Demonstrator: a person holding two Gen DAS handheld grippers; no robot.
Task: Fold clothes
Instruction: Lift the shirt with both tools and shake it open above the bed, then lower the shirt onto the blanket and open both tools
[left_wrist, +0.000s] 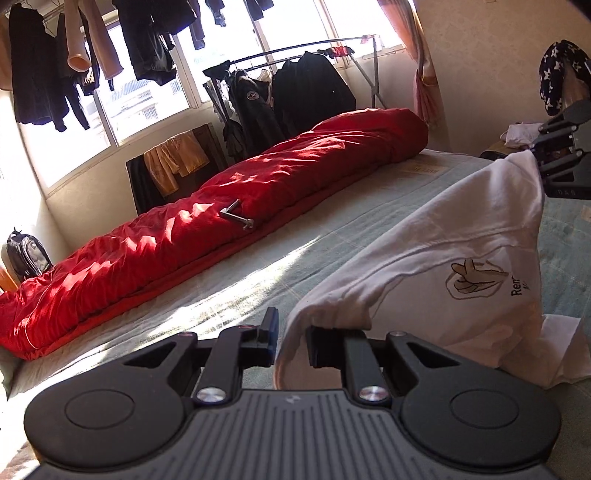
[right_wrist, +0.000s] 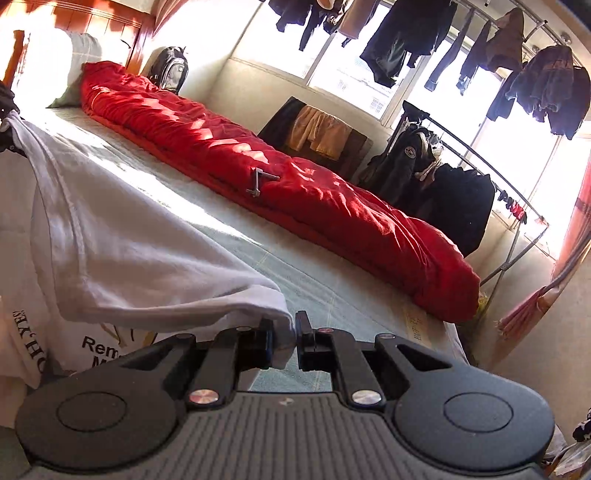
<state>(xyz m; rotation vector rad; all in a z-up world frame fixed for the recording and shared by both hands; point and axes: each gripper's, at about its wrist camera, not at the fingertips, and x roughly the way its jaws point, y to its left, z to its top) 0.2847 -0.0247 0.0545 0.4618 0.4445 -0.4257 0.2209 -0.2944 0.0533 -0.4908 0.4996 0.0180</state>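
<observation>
One bed (left_wrist: 332, 236) carries one red quilt (left_wrist: 229, 206) along its 12 o'clock edge. One white T-shirt (left_wrist: 443, 258) hangs lifted above the mattress at 3 o'clock in the left wrist view, its lower part resting on the bed. Left tongs (left_wrist: 291, 345) grip one shirt edge; right tongs (right_wrist: 285, 338) grip another. No finished fold is visible; flattening and folding apparently remain.
</observation>
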